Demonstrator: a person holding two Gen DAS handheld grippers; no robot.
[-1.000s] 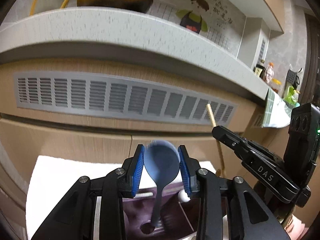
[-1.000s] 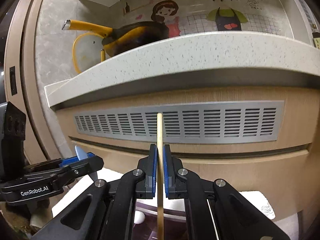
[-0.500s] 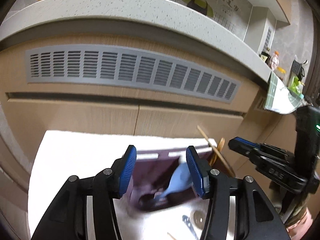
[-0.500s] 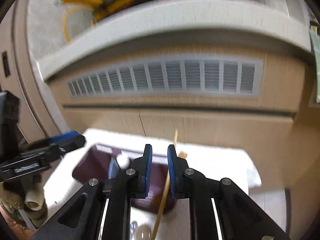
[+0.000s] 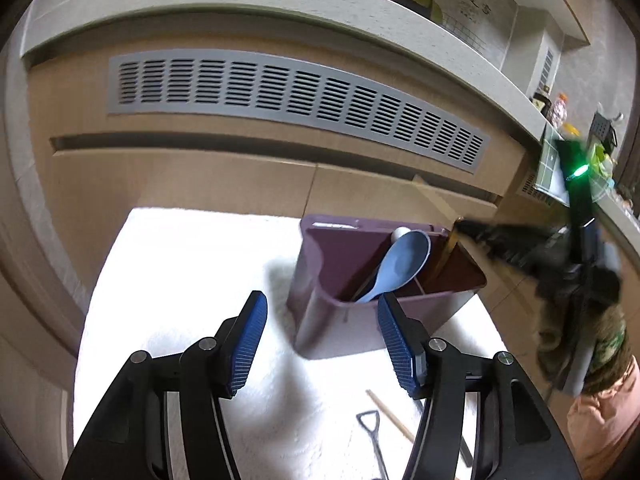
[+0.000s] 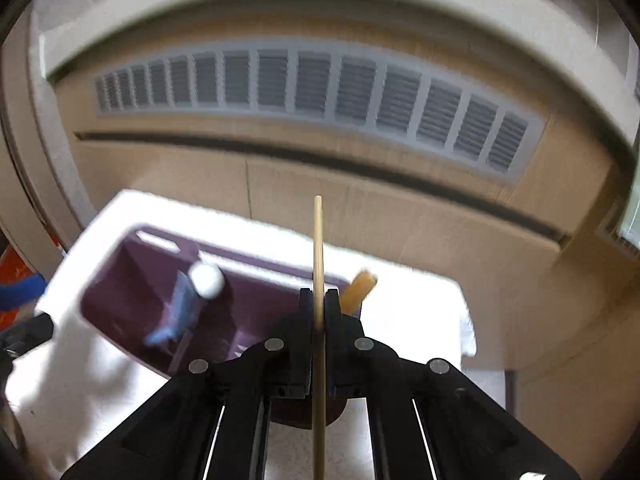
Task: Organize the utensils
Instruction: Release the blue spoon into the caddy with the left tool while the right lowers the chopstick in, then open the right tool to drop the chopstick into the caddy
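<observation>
- The left gripper [image 5: 322,338] now has its jaws spread and empty; a second ago they pinched the blue spoon [image 5: 394,266], which now leans inside the purple holder [image 5: 320,312].
- The right gripper [image 6: 319,312] still clamps a wooden chopstick [image 6: 318,248], now lowered over the holder, so it likely goes in next.
- More utensils lie on the white cloth [image 5: 180,280].

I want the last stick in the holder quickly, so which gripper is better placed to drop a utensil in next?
Right. The right gripper is shut on a wooden chopstick, held upright above the purple utensil holder. The left gripper is open and empty; the blue spoon already stands in the holder.
</observation>
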